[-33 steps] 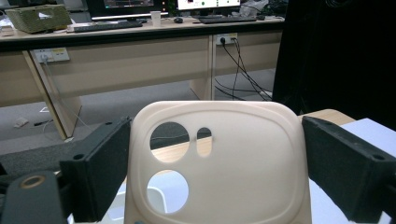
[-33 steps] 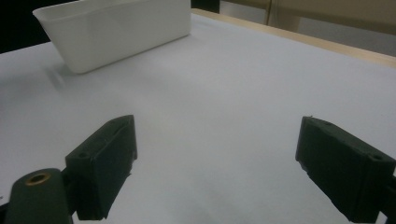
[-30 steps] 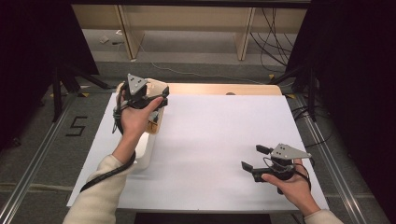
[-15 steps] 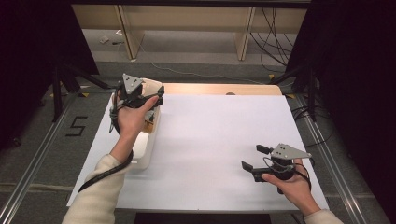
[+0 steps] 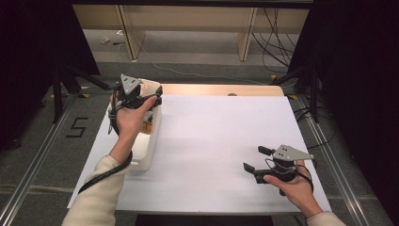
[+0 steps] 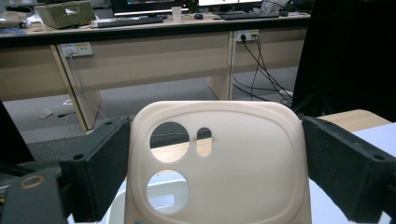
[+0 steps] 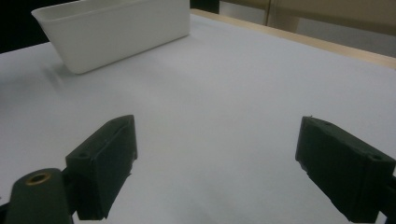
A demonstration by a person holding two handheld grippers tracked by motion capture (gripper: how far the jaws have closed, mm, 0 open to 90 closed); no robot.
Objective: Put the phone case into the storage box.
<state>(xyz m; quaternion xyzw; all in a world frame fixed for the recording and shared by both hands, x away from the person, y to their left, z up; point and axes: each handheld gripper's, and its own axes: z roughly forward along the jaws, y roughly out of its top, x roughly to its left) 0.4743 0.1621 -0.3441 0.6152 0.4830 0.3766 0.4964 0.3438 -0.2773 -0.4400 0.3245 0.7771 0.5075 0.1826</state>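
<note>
A cream phone case (image 6: pixel 243 168) with round camera cut-outs stands upright between the jaws of my left gripper (image 6: pixel 215 140), which is shut on its two side edges. In the high view that left gripper (image 5: pixel 151 96) holds the phone case (image 5: pixel 149 85) just above the far end of a white bin (image 5: pixel 153 141) at the table's left. My right gripper (image 5: pixel 256 160) rests low over the white table (image 5: pixel 216 136) at the near right. Its jaws are wide apart with nothing between them, as the right gripper (image 7: pixel 215 154) view shows.
The white bin (image 7: pixel 116 28) lies far off across the table from the right gripper. A bare wooden strip (image 5: pixel 221 89) runs along the table's far edge. Beyond it are desk legs and cables on the floor.
My left gripper has shifted slightly up and to the left with the phone case. The right gripper has stayed where it was.
</note>
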